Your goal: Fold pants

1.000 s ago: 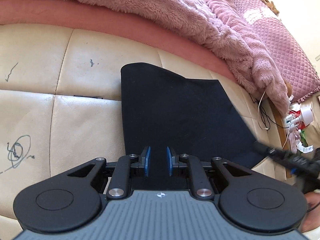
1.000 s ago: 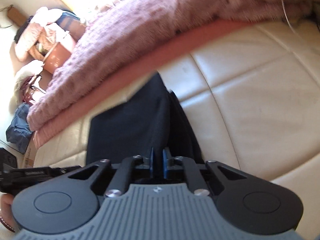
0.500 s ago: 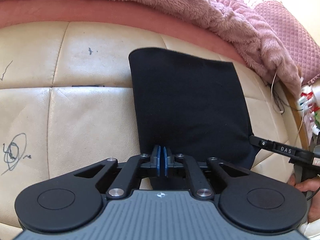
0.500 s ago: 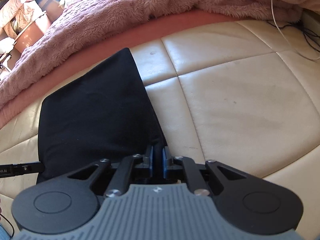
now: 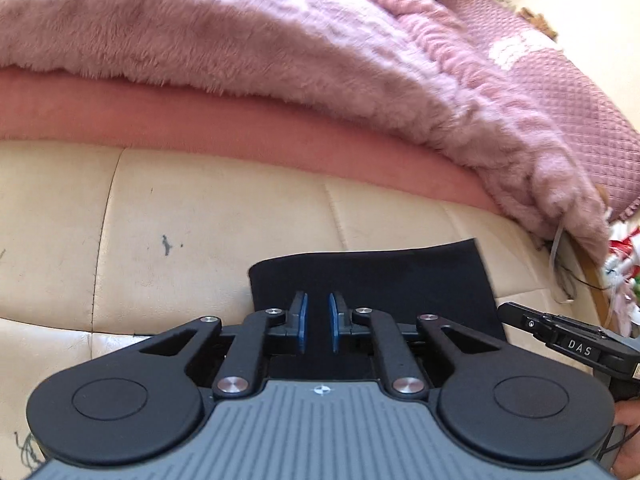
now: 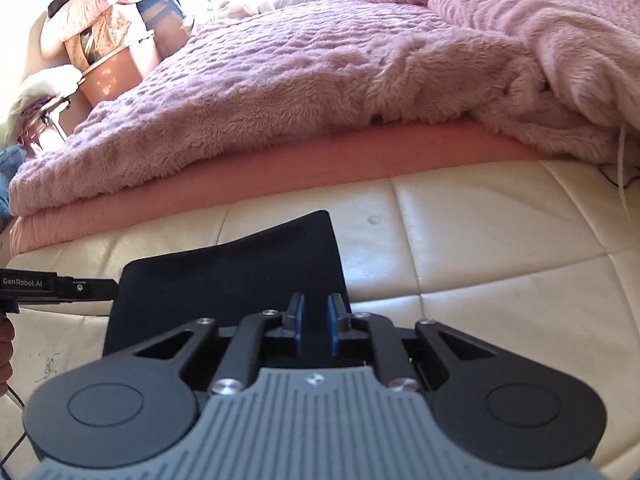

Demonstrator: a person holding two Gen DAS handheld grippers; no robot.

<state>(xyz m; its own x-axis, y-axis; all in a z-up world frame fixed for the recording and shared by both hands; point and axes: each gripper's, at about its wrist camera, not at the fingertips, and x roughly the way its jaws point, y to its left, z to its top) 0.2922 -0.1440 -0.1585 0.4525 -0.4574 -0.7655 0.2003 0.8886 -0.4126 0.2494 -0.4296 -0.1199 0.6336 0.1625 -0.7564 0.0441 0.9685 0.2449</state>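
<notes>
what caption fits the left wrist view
Left tongs parted over folded black pants on a cream cushion, pink blanket behind

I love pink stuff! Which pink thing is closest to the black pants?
The smooth salmon-pink mattress edge, a plain band beside the cream leather cushion; the fluffy pink blanket and quilted pink cover lie beyond it.

Black pants (image 5: 372, 276), cream quilted cushion (image 5: 216, 216)

one pants (image 5: 372, 280), two grippers, one pink blanket (image 5: 240, 40)
</notes>
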